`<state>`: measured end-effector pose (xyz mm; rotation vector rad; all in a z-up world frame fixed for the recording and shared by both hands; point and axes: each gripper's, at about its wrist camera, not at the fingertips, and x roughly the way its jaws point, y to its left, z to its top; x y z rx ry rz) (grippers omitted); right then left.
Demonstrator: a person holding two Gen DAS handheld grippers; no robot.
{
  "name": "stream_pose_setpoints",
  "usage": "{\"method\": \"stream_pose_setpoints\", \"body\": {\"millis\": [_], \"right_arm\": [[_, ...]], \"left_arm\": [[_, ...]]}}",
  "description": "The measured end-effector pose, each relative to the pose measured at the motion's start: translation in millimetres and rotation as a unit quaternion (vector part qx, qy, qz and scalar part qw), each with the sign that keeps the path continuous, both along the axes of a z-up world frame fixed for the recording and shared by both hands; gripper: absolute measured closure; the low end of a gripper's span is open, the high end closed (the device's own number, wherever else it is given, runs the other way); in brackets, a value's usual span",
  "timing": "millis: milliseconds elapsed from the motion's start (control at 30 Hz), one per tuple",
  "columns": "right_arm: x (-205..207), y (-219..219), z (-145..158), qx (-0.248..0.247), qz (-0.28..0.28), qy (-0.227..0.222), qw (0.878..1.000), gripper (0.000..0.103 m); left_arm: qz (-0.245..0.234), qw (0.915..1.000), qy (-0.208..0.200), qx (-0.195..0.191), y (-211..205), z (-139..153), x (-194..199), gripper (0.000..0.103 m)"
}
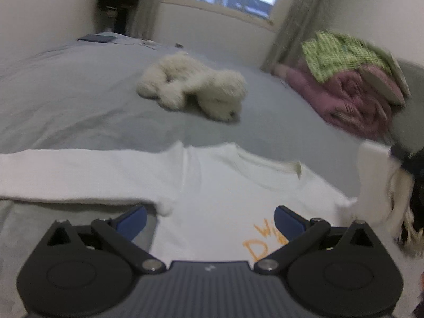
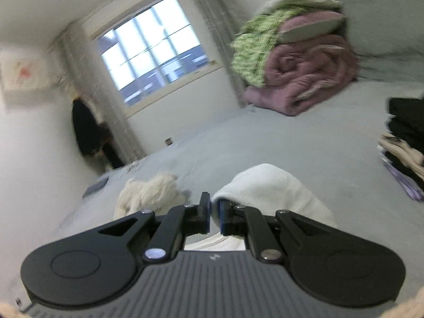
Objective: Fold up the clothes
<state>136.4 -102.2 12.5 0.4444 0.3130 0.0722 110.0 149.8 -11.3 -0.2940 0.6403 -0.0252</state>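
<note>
My left claw (image 1: 209, 221) hung w/ jaws wide apart, nothing gripped, over the white shirt (image 1: 212, 185) spread flat on the grey bed (image 1: 79, 92). My right claw (image 2: 214, 213) was clenched on a fold of shirt (image 2: 267, 188), lifted off the bed. Plush toy (image 1: 193, 87) lay at 12 o'clock beyond the collar, blanket pile (image 1: 352, 98) at 2.
</note>
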Motion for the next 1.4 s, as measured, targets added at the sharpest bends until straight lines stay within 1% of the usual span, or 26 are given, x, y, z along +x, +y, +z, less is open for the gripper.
{"method": "stream_pose_setpoints", "body": {"millis": [100,233,333,467,533,633,667,733,800,833,867,967,1000,1067,1100,1167,1267,1333,1367,1400], "right_arm": [[10,20,-9,-0.023,0.035,0.007,0.999,0.094],[21,51,-27,-0.061,0.092,0.029,0.993,0.094],[26,75,-47,-0.103,0.141,0.051,0.983,0.094],[28,97,-78,-0.15,0.194,0.091,0.965,0.094],[28,105,-92,-0.167,0.21,0.112,0.957,0.093],[25,112,-103,-0.177,0.219,0.125,0.951,0.092],[24,113,-106,-0.18,0.223,0.129,0.949,0.089],[25,115,-102,-0.19,0.239,0.133,0.943,0.084],[26,116,-98,-0.2,0.256,0.136,0.936,0.071],[23,116,-95,-0.206,0.271,0.134,0.931,0.057],[20,117,-91,-0.213,0.285,0.131,0.925,0.052],[8,121,-82,-0.246,0.302,0.117,0.914,0.052],[5,121,-79,-0.254,0.308,0.113,0.91,0.052],[0,121,-76,-0.275,0.324,0.098,0.9,0.051],[-3,122,-75,-0.288,0.332,0.091,0.893,0.051],[-6,131,-76,-0.344,0.349,0.08,0.868,0.051],[-14,145,-80,-0.426,0.385,0.076,0.815,0.052],[-14,146,-83,-0.439,0.401,0.095,0.799,0.052],[-13,145,-85,-0.441,0.407,0.105,0.793,0.052],[-11,140,-84,-0.416,0.406,0.117,0.805,0.052]], "left_arm": [[0.023,0.9996,-0.011,-0.011,8,4,0,0.0],[0.035,0.9993,-0.014,0.005,11,4,-1,0.0],[0.041,0.9989,-0.017,0.014,15,5,-2,0.0],[0.03,0.9995,-0.012,-0.001,21,3,-2,0.001],[0.022,0.9997,-0.005,-0.01,22,1,0,0.001],[0.012,0.9997,0.007,-0.018,23,-3,3,0.001],[0.009,0.9997,0.011,-0.02,23,-4,5,0.001],[0.006,0.9996,0.014,-0.024,23,-6,6,0.001],[0.008,0.9992,0.018,-0.034,25,-7,9,0.004],[0.009,0.9989,0.02,-0.041,26,-8,10,0.006],[0.01,0.9986,0.022,-0.047,27,-9,11,0.009],[0.012,0.9972,0.03,-0.068,30,-10,13,0.017],[0.011,0.9967,0.033,-0.074,31,-12,14,0.017],[0.01,0.9958,0.038,-0.083,32,-14,16,0.024],[0.01,0.9952,0.041,-0.088,33,-15,16,0.026],[0.006,0.9933,0.047,-0.105,36,-17,17,0.028],[0.003,0.9907,0.057,-0.124,38,-21,19,0.031],[0.001,0.989,0.064,-0.134,39,-24,20,0.031],[0.0,0.9882,0.067,-0.138,39,-26,21,0.031],[0.0,0.9883,0.069,-0.136,38,-26,21,0.031]]}}
